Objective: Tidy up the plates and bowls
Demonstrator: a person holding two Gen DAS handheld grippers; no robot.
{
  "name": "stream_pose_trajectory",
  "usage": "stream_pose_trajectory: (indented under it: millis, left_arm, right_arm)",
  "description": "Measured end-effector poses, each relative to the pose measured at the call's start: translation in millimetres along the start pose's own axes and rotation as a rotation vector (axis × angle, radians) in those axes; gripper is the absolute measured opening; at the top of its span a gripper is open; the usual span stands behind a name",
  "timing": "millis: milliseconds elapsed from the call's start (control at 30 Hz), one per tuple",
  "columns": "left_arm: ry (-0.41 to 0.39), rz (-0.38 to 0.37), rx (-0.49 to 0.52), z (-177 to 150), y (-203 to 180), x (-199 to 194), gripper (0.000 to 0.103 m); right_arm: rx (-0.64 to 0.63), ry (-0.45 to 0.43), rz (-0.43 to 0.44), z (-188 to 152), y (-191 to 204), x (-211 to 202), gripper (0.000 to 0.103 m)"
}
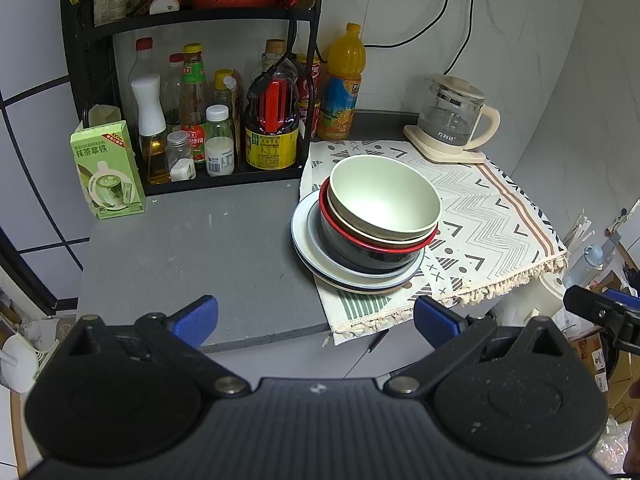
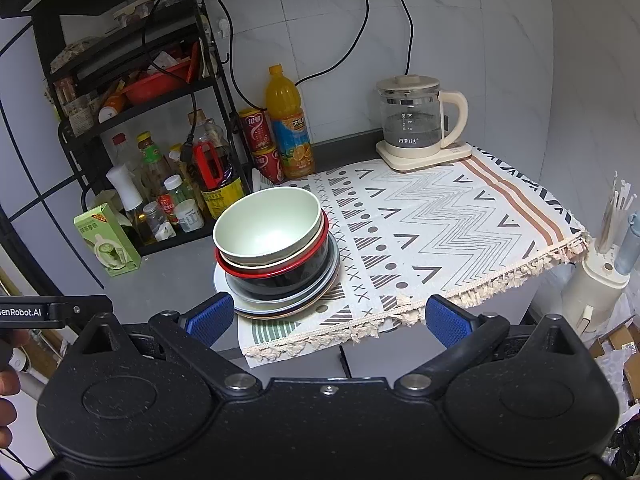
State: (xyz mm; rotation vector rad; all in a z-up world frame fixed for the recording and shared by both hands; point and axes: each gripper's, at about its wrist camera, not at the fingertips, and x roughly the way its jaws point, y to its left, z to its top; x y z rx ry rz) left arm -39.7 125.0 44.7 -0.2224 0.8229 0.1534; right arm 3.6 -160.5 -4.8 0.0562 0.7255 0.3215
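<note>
A pale green bowl (image 1: pixel 384 196) sits on top of a nested stack: a beige bowl, a red-rimmed black bowl (image 1: pixel 360 254), then several plates (image 1: pixel 316 256) with blue and tan rims. The stack stands at the left edge of a patterned cloth (image 1: pixel 480 208) on the grey counter (image 1: pixel 200 248). It also shows in the right wrist view (image 2: pixel 268 224). My left gripper (image 1: pixel 316 320) is open and empty, held back from the counter's front edge. My right gripper (image 2: pixel 328 316) is open and empty, also back from the edge.
A black rack (image 1: pixel 192 80) with bottles stands at the back left. A green carton (image 1: pixel 106 172) stands in front of it. An orange juice bottle (image 1: pixel 344 84) and a glass kettle (image 1: pixel 456 116) stand at the back. A white holder (image 2: pixel 596 280) stands past the right edge.
</note>
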Motion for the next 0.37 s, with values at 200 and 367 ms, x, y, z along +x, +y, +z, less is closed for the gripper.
stream_pose_trajectory:
  millis: [200, 367]
  left_arm:
    - [0.005, 0.0, 0.012, 0.2, -1.3, 0.9, 0.103]
    - [0.011, -0.005, 0.009, 1.5, -0.5, 3.3, 0.103]
  right_arm:
    - [0.002, 0.006, 0.004, -0.7, -0.1, 5.1, 0.103]
    - [0.006, 0.018, 0.004, -1.7, -1.7, 9.1, 0.103]
